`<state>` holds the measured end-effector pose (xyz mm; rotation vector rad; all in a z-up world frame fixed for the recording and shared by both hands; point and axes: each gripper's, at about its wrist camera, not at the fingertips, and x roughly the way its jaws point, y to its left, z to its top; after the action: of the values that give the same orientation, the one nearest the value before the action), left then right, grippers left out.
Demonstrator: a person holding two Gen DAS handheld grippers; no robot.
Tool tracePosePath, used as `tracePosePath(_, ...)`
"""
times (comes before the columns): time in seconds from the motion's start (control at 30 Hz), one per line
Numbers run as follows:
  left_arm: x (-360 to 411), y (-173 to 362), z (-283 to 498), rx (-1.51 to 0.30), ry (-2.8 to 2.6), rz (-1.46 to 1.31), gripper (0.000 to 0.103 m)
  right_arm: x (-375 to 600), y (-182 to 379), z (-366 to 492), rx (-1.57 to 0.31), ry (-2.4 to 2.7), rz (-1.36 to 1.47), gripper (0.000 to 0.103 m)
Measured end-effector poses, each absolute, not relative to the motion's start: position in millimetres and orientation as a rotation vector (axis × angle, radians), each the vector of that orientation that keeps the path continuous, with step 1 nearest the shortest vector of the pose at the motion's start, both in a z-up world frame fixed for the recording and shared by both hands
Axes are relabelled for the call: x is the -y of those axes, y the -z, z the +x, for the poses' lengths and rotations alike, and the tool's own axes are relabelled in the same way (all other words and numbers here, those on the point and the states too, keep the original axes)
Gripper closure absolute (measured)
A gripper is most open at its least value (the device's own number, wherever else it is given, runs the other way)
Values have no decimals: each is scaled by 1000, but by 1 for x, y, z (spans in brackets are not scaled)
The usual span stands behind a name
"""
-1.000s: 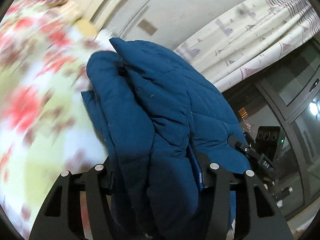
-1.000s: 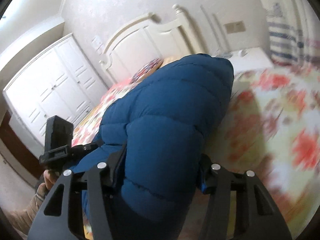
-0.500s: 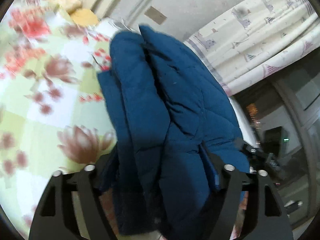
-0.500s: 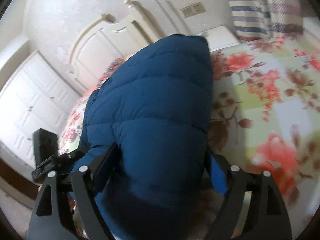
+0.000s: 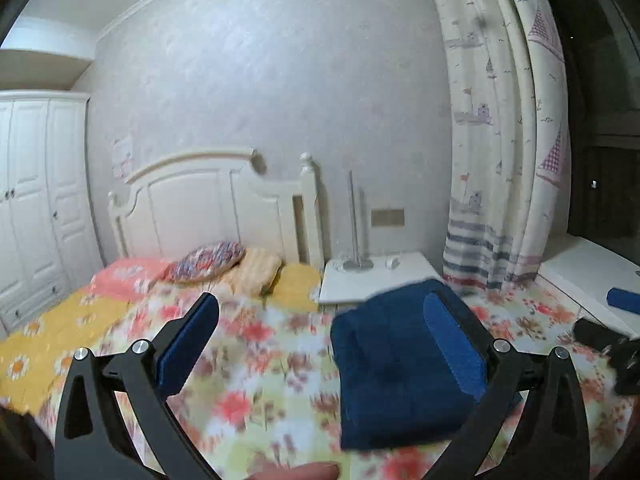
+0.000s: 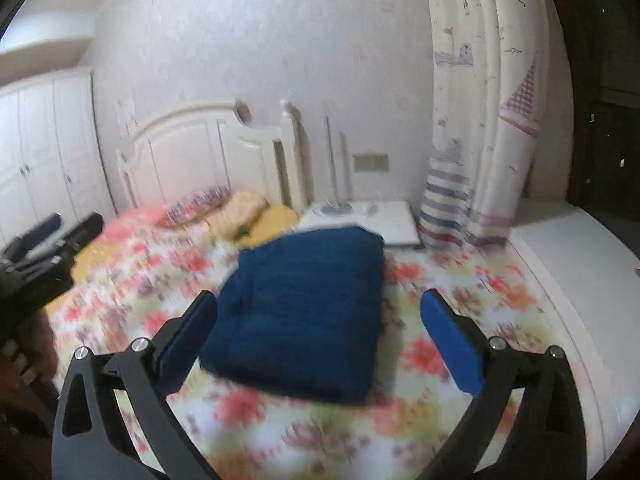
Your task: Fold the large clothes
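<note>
Left wrist view shows the left gripper (image 5: pixel 320 332) nearest the lens, its two fingers spread wide apart with nothing between them. Its right finger overlaps the folded blue jacket (image 5: pixel 396 372) in the picture, but whether it touches the cloth cannot be told. The jacket lies as a thick, squared bundle on the flowered bedspread (image 5: pixel 256 364), toward the side of the bed (image 5: pixel 56 344) nearest the nightstand (image 5: pixel 380 280). A fingertip shows at the bottom edge of this view.

From the right wrist view, the right gripper (image 6: pixel 318 316) is also spread wide and holds nothing; the jacket (image 6: pixel 304 320) sits on the bedspread ahead of it, between the two fingers in the picture and apart from the right one. The left gripper (image 6: pixel 44 248) appears blurred at the left edge of this view.

Beyond the jacket, pillows (image 5: pixel 224 264) lie at the head of the bed against a white headboard (image 5: pixel 200 204). The nightstand stands just beside the bed, with a pale upright stand on it. A sailboat-print curtain (image 5: pixel 504 160) hangs to the right, and a white wardrobe (image 5: pixel 36 200) stands at the far left.
</note>
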<state>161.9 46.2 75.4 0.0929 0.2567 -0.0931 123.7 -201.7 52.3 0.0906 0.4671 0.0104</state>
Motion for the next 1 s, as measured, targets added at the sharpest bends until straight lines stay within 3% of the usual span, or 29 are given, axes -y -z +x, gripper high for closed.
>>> tracePosePath(0.2, -25, -39, 136, -372, 140, 89, 4, 183, -23, 94, -535, 13, 76, 3)
tracePosePath(0.53, -25, -18, 125, -407, 166, 83, 4, 158, 11, 86, -597, 42, -3, 3)
tracePosePath(1.0, -19, -14, 123, -411, 182, 90, 4, 154, 7, 84, -579, 38, 1, 3)
